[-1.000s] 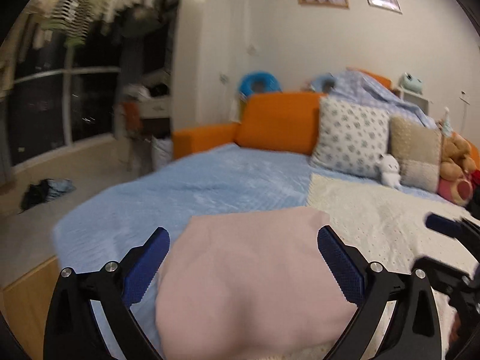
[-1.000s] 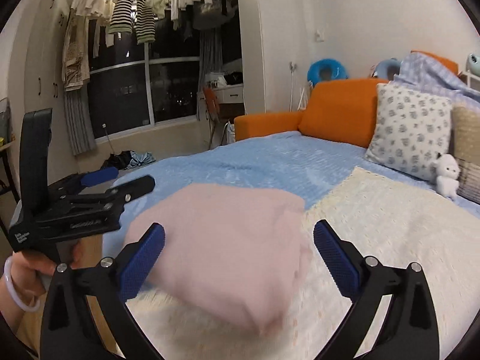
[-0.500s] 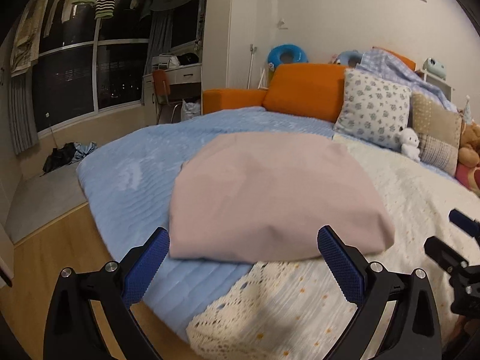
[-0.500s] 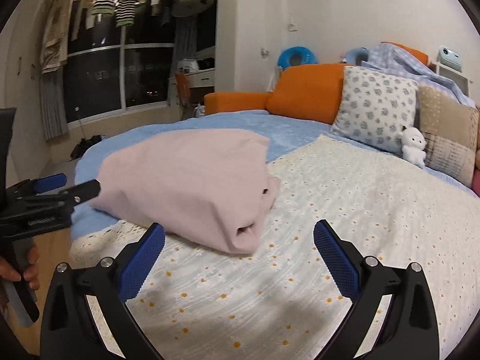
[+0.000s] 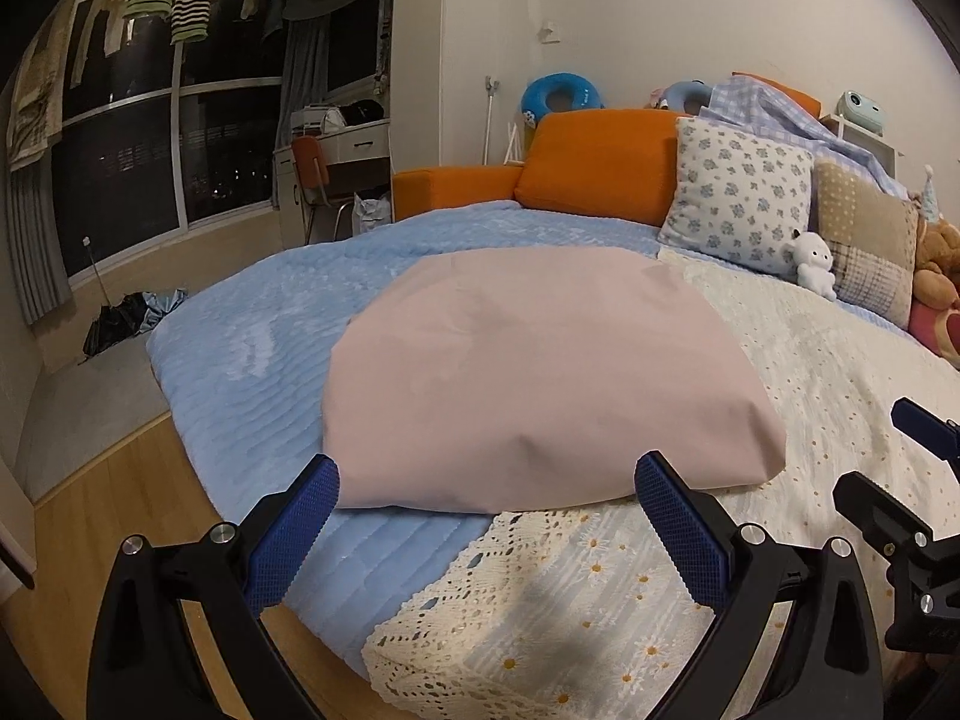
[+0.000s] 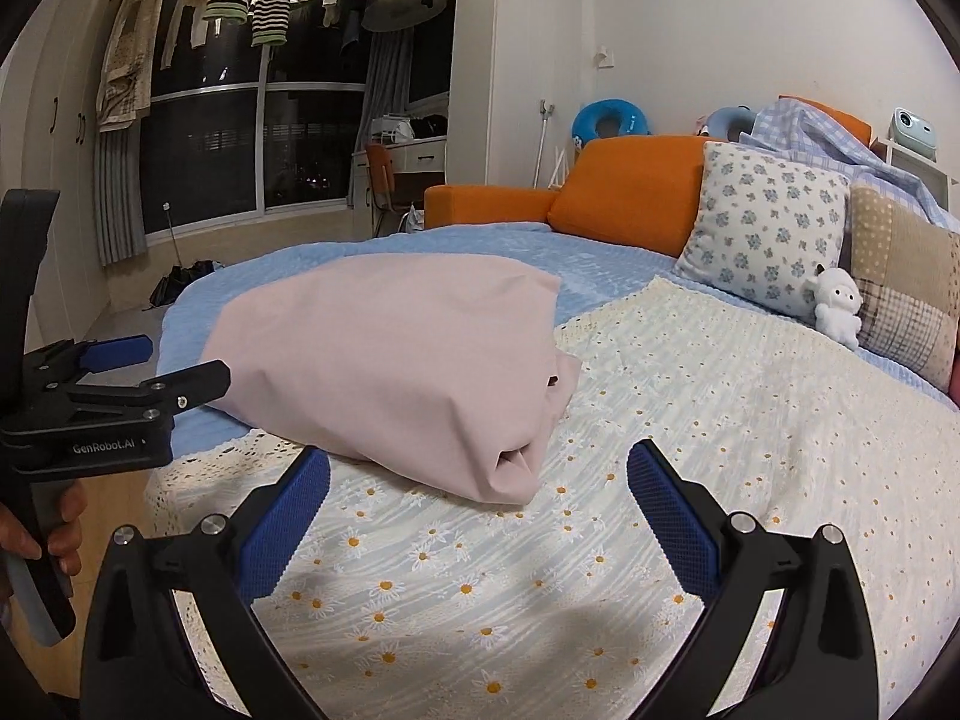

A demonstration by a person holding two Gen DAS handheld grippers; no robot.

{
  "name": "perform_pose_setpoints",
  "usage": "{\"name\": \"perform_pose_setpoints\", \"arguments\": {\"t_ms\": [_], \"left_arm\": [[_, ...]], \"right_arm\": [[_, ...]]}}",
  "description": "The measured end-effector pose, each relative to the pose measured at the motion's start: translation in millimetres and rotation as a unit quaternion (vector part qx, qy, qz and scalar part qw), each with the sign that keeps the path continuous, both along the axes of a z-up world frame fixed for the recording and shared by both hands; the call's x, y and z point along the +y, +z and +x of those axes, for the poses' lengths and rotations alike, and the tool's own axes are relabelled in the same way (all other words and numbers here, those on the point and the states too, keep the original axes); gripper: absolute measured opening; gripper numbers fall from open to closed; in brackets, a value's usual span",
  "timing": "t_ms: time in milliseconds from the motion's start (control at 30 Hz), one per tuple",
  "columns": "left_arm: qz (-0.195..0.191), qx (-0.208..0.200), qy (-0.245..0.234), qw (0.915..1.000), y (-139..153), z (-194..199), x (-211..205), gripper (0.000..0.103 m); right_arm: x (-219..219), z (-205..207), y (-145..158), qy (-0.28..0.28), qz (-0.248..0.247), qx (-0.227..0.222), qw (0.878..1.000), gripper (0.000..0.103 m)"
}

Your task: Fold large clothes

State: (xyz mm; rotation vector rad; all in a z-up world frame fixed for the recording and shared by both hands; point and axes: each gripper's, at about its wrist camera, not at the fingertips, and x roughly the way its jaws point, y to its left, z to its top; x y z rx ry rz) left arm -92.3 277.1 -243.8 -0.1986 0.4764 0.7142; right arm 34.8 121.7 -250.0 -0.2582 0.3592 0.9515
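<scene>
While both the left gripper (image 5: pixel 487 516) and right gripper (image 6: pixel 479 504) hover spread wide and empty, the folded pink garment (image 5: pixel 540 378) on the bed (image 5: pixel 240 360), near its foot, looks soft, light, best pinched along its bunched edge.

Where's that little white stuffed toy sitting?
The white toy sits at the bed's far right in both views, leaning against the floral pillow and the patchwork pillow.

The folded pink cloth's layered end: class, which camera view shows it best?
The right wrist view: the folded pink cloth turns its open end toward that camera, so the tucked layers show. The left wrist view shows only its smooth top and rounded near edge.
</scene>
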Motion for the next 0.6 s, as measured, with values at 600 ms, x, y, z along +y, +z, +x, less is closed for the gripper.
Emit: {"name": "perform_pose_setpoints", "arguments": {"t_ms": [600], "left_arm": [[-0.008, -0.005, -0.012, 0.9999, -0.3, 10.5, -2.5, 0.1]], "right_arm": [[-0.6, 2.1, -2.3, -0.003, 0.003, 0.007, 1.0, 0.098]]}}
